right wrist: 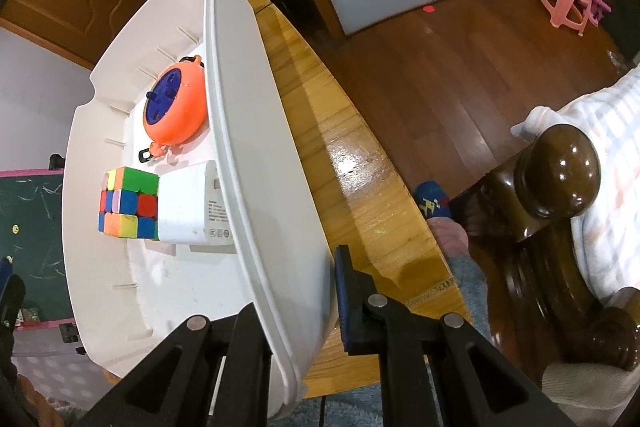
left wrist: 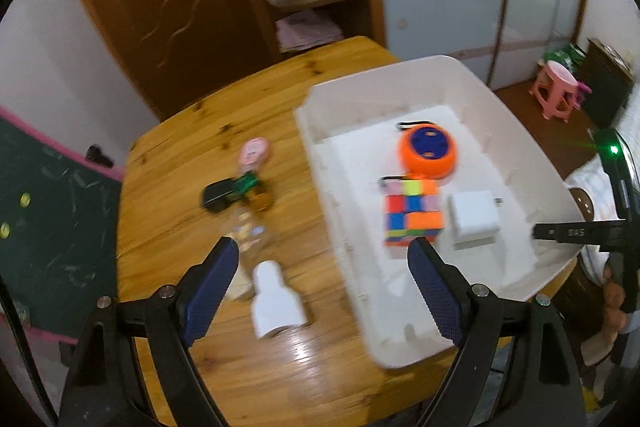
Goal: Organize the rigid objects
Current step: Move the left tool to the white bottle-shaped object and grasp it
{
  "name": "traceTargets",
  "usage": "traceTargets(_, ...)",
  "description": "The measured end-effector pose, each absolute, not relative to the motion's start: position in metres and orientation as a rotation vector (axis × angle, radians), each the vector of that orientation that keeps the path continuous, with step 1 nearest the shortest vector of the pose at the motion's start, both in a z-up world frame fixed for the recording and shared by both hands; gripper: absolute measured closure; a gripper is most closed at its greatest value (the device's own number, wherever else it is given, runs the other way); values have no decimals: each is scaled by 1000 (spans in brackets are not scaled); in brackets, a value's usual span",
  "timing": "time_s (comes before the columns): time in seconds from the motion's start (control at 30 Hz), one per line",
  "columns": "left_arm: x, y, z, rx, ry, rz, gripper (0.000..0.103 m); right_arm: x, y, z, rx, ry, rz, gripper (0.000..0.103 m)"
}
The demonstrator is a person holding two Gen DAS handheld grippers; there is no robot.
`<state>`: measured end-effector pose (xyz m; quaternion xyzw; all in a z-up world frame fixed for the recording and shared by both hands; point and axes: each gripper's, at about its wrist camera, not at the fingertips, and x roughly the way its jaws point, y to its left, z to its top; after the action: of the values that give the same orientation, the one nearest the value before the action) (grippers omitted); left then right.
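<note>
Roughly halfway, judging by the count of items in and out.

Already in bin (left wrist: pixel 400 71), on its floor: orange reel (left wrist: pixel 428 151) at the far end, cube (left wrist: pixel 412 211) just in front of it, white charger (left wrist: pixel 474 223) touching the cube's side. All three lying flat, none stacked.

Left on table (left wrist: pixel 180 155), all to the left of the bin:
- white bottle-shaped piece (left wrist: pixel 276 299), nearest, lying on its side;
- black-and-green item (left wrist: pixel 230 191) and amber piece (left wrist: pixel 262 201), touching or nearly so;
- pink item (left wrist: pixel 254 151) beyond them;
- something clear (left wrist: pixel 248 231) between the cluster and the white piece, too blurred to name.

Left gripper (left wrist: pixel 323 251): fingers wide apart, nothing between them, held above the table with one finger over the wood and the other over the bin's near left wall. Picture smeared, so fine detail poor.

Right gripper (right wrist: pixel 296 283): clamped narrow on the bin's right wall near the front corner, one pad outside the wall, the other finger inside. Probably steadying the bin; not free for picking.

Judged remaining: four or five table items to go into the bin, likely one at a time with the left. White piece closest to the open fingers, so a plausible next pick. Room enough in the bin's near half.
</note>
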<state>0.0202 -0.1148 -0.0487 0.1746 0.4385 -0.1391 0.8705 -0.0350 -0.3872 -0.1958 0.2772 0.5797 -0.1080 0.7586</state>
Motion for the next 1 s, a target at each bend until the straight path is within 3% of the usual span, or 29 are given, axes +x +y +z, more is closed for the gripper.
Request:
traceTargets(0.47,32,21,-51,138,1031,-86,14,-34,-385,-195,594,1273,-247,93)
traceTargets(1.0,33,-12,-136,164,1211,-143,14,-31,-382,-193,574,1284,-258,93)
